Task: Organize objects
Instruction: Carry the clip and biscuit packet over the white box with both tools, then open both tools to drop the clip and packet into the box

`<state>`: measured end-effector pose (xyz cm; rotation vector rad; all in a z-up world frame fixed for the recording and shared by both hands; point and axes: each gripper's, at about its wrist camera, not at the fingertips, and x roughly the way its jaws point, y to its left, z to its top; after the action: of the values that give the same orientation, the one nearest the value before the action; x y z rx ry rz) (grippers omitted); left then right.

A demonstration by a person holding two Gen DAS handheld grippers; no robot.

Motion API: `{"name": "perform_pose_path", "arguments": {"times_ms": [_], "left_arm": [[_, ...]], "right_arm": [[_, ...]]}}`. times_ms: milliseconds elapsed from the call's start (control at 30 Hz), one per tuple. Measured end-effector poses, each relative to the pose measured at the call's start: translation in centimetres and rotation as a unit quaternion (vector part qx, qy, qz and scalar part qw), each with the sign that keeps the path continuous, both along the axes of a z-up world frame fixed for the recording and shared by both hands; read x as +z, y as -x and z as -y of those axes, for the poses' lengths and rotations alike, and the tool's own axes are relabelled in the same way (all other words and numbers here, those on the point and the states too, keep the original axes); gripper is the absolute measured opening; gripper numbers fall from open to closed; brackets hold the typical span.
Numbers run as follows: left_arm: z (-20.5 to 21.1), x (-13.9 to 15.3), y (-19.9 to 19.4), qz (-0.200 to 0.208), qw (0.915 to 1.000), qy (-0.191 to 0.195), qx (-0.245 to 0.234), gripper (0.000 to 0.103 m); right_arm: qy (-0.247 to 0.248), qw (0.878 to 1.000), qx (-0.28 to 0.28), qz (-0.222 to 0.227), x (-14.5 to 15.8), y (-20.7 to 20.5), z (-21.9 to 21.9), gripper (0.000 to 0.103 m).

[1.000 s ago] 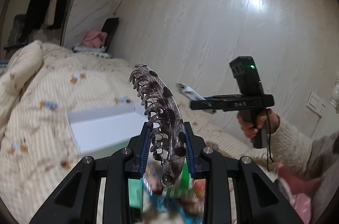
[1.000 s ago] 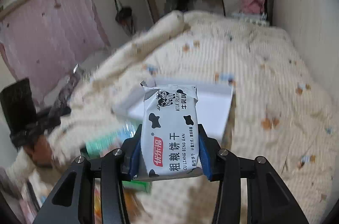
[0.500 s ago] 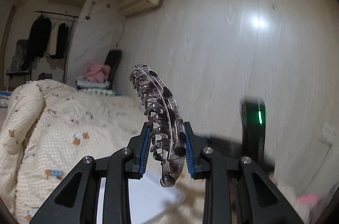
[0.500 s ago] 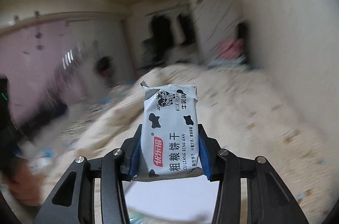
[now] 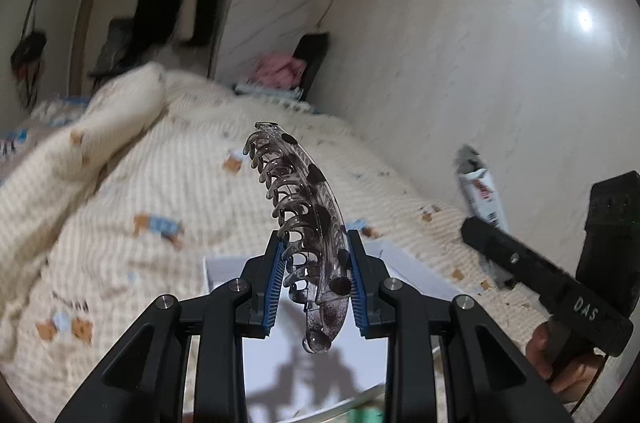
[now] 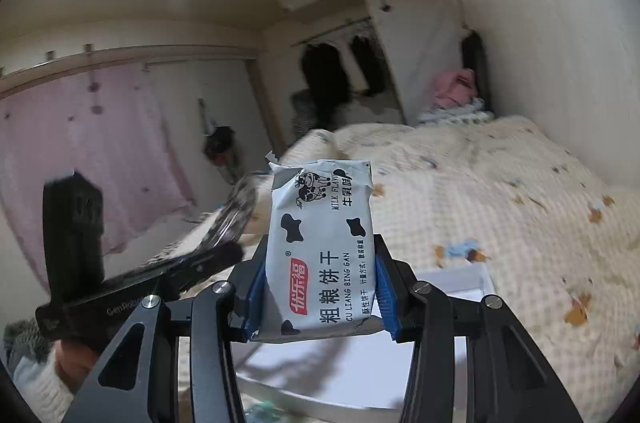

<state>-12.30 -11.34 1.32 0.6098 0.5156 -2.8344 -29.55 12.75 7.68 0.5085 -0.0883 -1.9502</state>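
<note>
Cream bedspread (image 5: pixel 160 183), translucent dark-spotted hair claw (image 5: pixel 308 223)

Hair claw (image 5: pixel 312 223) — clear with dark spots; biscuit packet (image 6: pixel 324 255) — white, black cow patches; cream checked quilt (image 6: pixel 500 191).

Black hand-held gripper (image 5: pixel 316 287), blue ribbed pads (image 5: pixel 276 287), silver screws.

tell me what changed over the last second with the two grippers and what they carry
Both grippers swung upward, then came back down over the white box; it now lies right below each. The left gripper stays shut on the hair claw, and the right gripper stays shut on the biscuit packet. Nothing was let go or newly taken. The claw and packet sit in the jaws just as before, both upright.
</note>
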Motion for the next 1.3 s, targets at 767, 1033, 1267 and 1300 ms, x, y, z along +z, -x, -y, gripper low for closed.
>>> {"name": "perform_pose_path", "arguments": {"times_ms": [767, 1033, 1267, 1300], "left_arm": [[-1.9, -7.9, 4.0, 0.154, 0.9877, 0.013, -0.023, 0.032], [-2.5, -9.0, 4.4, 0.178, 0.9835, 0.021, -0.026, 0.032], [-2.3, -9.2, 4.5, 0.181, 0.9831, 0.017, -0.026, 0.032], [-2.3, -9.2, 4.5, 0.181, 0.9831, 0.017, -0.026, 0.032]], "right_arm": [[-0.212, 0.973, -0.021, 0.091, -7.3, 3.9, 2.8, 0.047], [-0.276, 0.959, -0.012, 0.067, -9.1, 2.6, 4.5, 0.048], [-0.279, 0.958, -0.012, 0.064, -9.2, 2.5, 4.6, 0.048], [-0.278, 0.958, -0.011, 0.065, -9.3, 2.5, 4.6, 0.048]]}}
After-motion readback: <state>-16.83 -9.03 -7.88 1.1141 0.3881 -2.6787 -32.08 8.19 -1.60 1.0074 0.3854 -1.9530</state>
